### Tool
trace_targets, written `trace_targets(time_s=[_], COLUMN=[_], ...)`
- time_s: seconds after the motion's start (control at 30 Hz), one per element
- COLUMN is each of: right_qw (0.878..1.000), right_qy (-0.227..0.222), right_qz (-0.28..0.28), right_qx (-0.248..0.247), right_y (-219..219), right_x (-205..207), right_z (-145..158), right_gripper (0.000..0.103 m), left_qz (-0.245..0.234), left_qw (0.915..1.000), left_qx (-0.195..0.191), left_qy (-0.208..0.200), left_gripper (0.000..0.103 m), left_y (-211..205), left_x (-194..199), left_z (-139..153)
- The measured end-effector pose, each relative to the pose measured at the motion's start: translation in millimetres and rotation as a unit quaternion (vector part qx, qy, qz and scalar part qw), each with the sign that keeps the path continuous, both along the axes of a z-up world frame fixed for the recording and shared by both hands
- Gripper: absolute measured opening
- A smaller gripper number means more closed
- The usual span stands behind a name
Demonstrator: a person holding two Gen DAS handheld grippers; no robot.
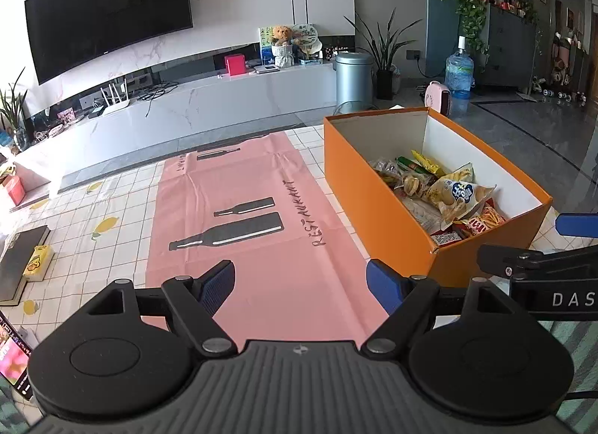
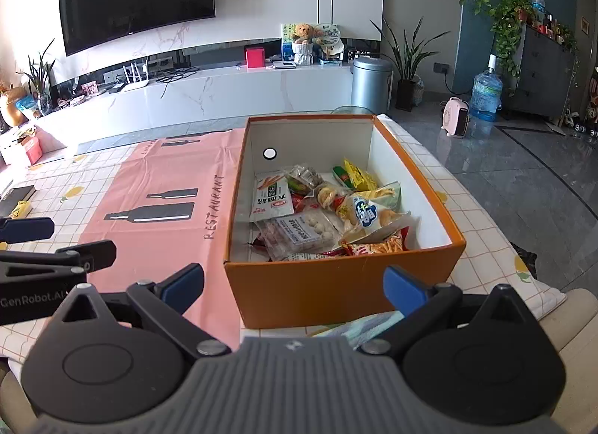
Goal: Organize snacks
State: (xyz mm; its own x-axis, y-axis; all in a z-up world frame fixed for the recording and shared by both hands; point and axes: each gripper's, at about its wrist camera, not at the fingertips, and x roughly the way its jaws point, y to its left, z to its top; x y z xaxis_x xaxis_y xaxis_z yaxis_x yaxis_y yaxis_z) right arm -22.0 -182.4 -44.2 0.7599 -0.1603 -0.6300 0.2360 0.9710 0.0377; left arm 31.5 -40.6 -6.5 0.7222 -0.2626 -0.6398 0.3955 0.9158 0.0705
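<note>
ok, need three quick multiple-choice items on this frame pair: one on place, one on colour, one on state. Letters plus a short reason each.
1. Where are the snack packets?
A. Inside the orange box
B. Spread on the pink mat
C. On the TV console

2. What colour is the outside of the box?
A. Blue
B. Orange
C. Green

3. How are the fingers of the right gripper?
A. Shut on a packet
B. Shut on the box wall
C. Open, holding nothing

Answers:
1 A, the packets lie heaped on the box floor, while the pink mat carries none.
2 B, the outer walls are orange and the inner walls white.
3 C, the blue fingers stand wide apart short of the box, nothing between them.
</note>
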Motion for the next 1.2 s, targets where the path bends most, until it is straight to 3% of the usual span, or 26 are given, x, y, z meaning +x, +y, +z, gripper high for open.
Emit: trace_targets(time_s=[0.4, 1.2], right_qw=[1.000, 1.000], right_qy=[0.017, 0.005], right_qz=[0.000, 0.007], right_qx=[0.006, -0.006], right_y=[-2.7, 5.0], right_x=[11.0, 3.3], right_z=[-10.6, 1.4], right_gripper=[0.099, 0.099], left_qz=[0.009, 0.018], left_qw=[0.9996, 0.9997], left_qx=[0.008, 0.004], left_qy=[0.025, 0.017], left_gripper=[0.094, 0.094], left_y=[2.4, 9.6], left_x=[8.3, 3.3], left_z=[-8.0, 2.6])
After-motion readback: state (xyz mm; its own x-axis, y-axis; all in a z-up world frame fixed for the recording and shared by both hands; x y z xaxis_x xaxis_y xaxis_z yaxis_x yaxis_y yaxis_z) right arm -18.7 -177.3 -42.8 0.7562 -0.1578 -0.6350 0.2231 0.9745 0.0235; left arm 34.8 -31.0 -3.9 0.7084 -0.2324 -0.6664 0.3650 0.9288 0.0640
